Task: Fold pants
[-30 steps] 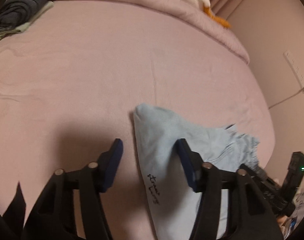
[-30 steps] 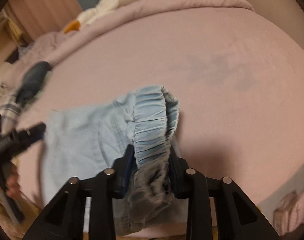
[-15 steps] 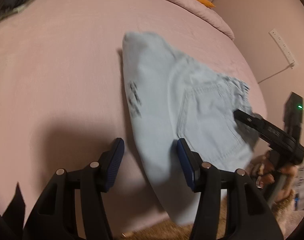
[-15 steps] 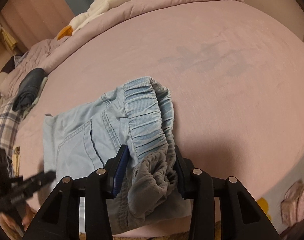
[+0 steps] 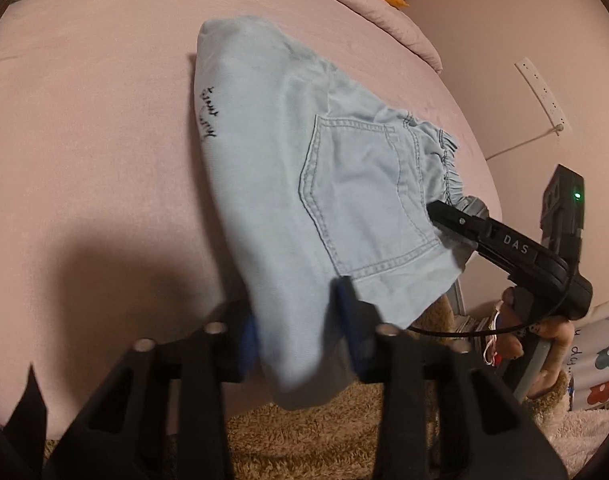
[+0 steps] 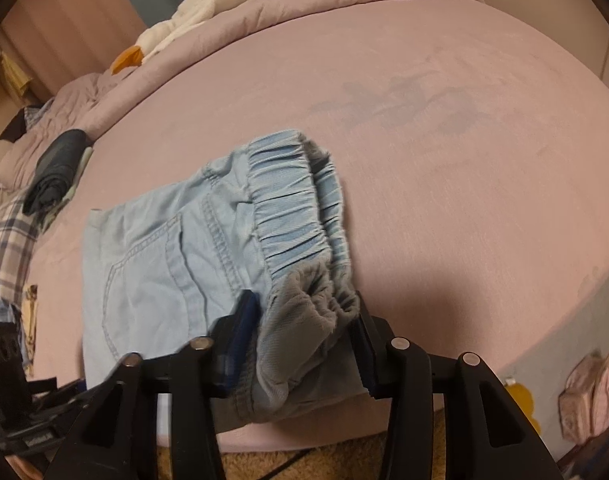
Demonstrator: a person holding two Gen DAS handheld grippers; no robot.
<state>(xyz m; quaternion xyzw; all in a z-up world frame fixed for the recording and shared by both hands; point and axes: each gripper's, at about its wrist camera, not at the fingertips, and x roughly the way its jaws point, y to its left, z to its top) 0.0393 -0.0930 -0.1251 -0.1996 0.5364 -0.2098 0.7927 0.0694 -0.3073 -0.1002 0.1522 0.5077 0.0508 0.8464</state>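
Light blue denim pants lie folded on the pink bed, back pocket up, near the bed's front edge. My left gripper has the folded leg end between its blue pads; its jaws are closing and the cloth fills the gap. In the right wrist view the pants show their gathered elastic waistband. My right gripper grips that bunched waistband, its jaws closing a little tighter. The right gripper also shows in the left wrist view, held by a hand.
A dark folded garment and plaid cloth lie at the bed's far left. A white and orange plush toy rests on the rolled quilt at the back. A brown shaggy rug lies below the bed edge. A power strip hangs on the wall.
My left gripper drew back along the pants to their near end, and its jaws narrowed onto the cloth. The right gripper kept its hold on the waistband.
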